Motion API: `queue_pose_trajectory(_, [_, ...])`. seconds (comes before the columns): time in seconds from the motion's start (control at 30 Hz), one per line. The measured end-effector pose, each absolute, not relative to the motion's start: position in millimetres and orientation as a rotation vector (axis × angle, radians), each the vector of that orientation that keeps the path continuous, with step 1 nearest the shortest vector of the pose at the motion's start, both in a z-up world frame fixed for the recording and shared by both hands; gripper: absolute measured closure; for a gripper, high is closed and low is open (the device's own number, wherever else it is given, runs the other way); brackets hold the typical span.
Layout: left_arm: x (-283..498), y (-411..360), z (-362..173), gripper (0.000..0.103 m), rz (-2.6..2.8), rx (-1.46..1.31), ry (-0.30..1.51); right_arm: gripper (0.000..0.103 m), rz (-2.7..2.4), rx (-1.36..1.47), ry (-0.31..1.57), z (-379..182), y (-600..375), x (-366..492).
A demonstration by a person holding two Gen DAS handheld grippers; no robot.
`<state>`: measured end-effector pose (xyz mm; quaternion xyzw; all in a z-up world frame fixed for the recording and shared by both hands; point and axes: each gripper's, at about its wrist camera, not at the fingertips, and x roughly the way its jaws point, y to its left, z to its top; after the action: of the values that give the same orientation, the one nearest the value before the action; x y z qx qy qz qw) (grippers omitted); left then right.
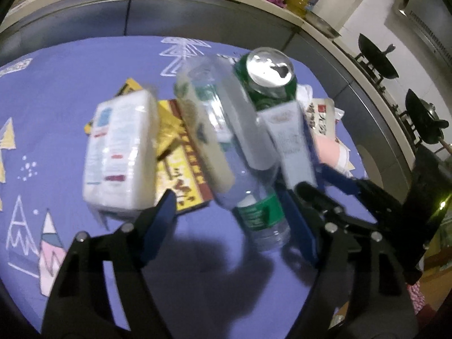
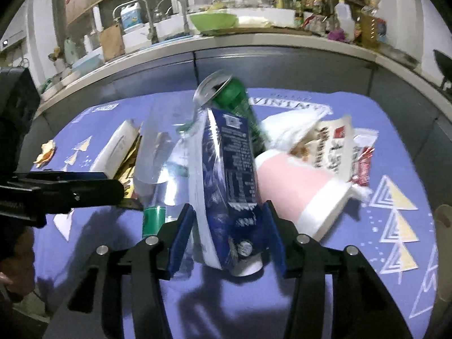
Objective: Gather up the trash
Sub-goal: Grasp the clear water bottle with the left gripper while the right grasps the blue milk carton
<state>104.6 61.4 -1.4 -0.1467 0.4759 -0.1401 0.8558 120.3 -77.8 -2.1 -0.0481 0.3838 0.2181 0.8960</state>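
Trash lies on a purple patterned tablecloth (image 1: 84,65). My right gripper (image 2: 227,233) is shut on a blue and white milk carton (image 2: 228,175), which also shows in the left wrist view (image 1: 291,138). Behind it stands a green can (image 1: 268,82) with an open silver top, also in the right wrist view (image 2: 234,96). A clear plastic bottle with a green label (image 1: 254,203) lies beside the carton. My left gripper (image 1: 234,209) is open around the bottle's lower part, not touching it. A white tissue pack (image 1: 118,152) lies to the left.
A yellow and red wrapper (image 1: 183,169) lies under the bottle. A pink paper cup (image 2: 299,195), a white bag (image 2: 291,124) and printed snack packets (image 2: 330,144) lie right of the carton. An orange peel (image 2: 45,152) sits far left. A grey kitchen counter (image 2: 254,56) runs behind.
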Motion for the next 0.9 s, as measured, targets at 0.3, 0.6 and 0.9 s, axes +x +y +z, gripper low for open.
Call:
queue_pose_trajectory(0.3, [106,22,-14,0.029,-0.287,-0.228,1.052,0.077,0.491,0.005,0.788,0,-114,88])
queue_pose_trajectory(0.6, [119,-3,-35,0.058,-0.206,-0.157,1.094,0.057,0.55,0.218,0.802,-7,-151,72])
queue_pose_trajectory(0.9, [60,13,-41,0.063,-0.239,-0.117,1.097,0.028,0.591,0.246,0.807,-13,-141,91])
